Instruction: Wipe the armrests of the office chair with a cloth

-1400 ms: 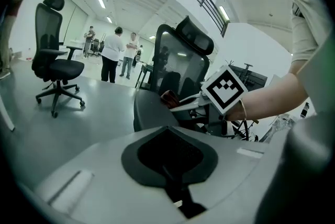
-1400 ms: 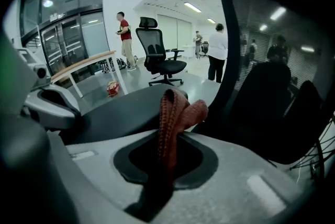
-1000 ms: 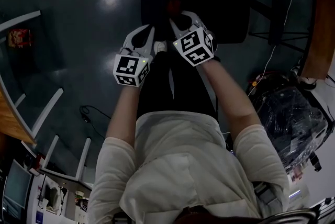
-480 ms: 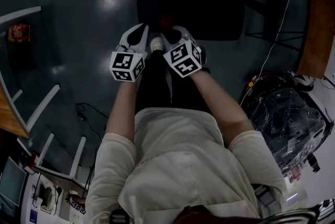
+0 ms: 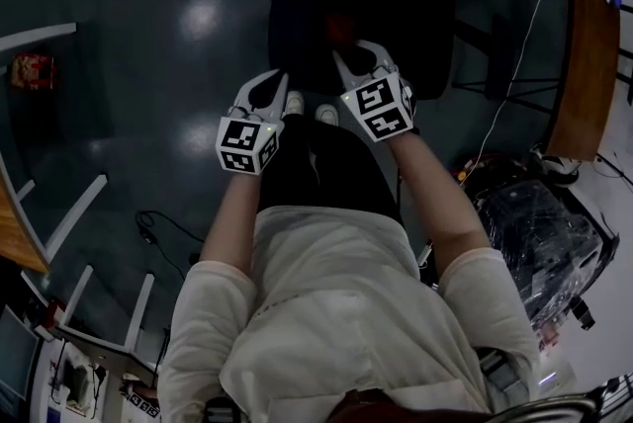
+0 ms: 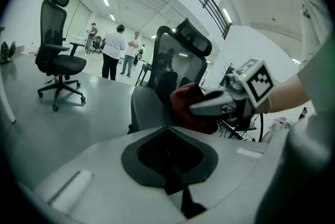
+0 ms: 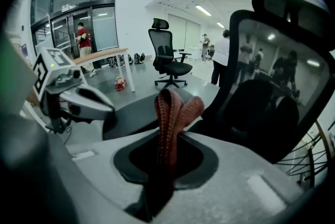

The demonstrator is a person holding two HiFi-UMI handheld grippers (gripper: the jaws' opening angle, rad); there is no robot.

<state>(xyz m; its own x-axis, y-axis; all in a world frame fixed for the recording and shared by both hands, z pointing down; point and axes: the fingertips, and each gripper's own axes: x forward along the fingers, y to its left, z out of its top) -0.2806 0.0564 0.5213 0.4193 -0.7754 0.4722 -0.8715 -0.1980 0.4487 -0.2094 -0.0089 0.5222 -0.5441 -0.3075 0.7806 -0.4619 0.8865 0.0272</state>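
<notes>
Fingers (image 7: 251,181) of right gripper (image 7: 165,163) pinch cloth (image 7: 170,108), grasp unclear overhead

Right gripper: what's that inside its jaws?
A folded reddish-brown cloth, pinched in the shut jaws of the right gripper, loops sticking out. The part held deeper between the jaws is covered.

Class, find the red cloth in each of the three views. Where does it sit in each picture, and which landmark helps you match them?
Head view: the red cloth is upper centre, at the right gripper's tips.
Left gripper view: cloth centre-right, behind the right gripper's near jaw.
Right gripper view: cloth centre, pinched between the jaws.
Shared landmark: the office chair.
</notes>
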